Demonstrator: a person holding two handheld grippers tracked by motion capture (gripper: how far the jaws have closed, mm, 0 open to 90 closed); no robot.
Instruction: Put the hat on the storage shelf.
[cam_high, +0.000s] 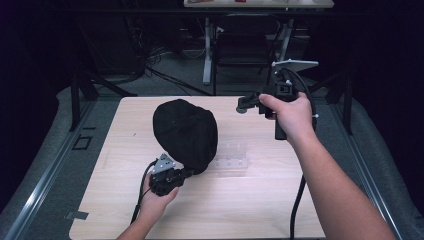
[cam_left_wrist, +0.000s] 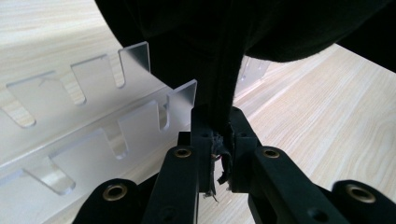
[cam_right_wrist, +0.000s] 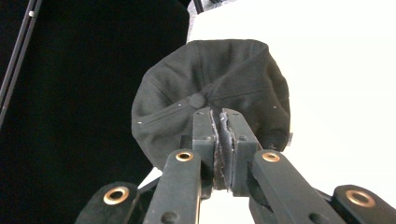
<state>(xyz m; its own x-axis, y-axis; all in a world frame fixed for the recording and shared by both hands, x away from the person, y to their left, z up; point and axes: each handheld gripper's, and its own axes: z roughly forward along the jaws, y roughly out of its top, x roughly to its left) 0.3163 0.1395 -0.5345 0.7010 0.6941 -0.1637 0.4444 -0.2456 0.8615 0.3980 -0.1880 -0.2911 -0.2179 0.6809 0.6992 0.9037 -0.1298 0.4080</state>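
Observation:
A black cap (cam_high: 185, 132) stands domed on the wooden table (cam_high: 250, 200), its crown towards the back. My left gripper (cam_high: 188, 173) is at the cap's near edge and is shut on the black fabric (cam_left_wrist: 224, 70), which runs down between the jaws. A clear acrylic rack (cam_high: 232, 154) with slots lies flat just right of the cap, and its slotted walls (cam_left_wrist: 93, 116) sit close by the left jaws. My right gripper (cam_high: 242, 105) hovers above the table's far right, pointing left at the cap (cam_right_wrist: 210, 79). Its jaws (cam_right_wrist: 220, 126) are shut with nothing between them.
Beyond the far edge stand the white legs of another table (cam_high: 207, 50), with cables on the floor (cam_high: 165, 75). Metal rails (cam_high: 45, 170) run along both sides of the table. Bare wood lies in front and to the right of the cap.

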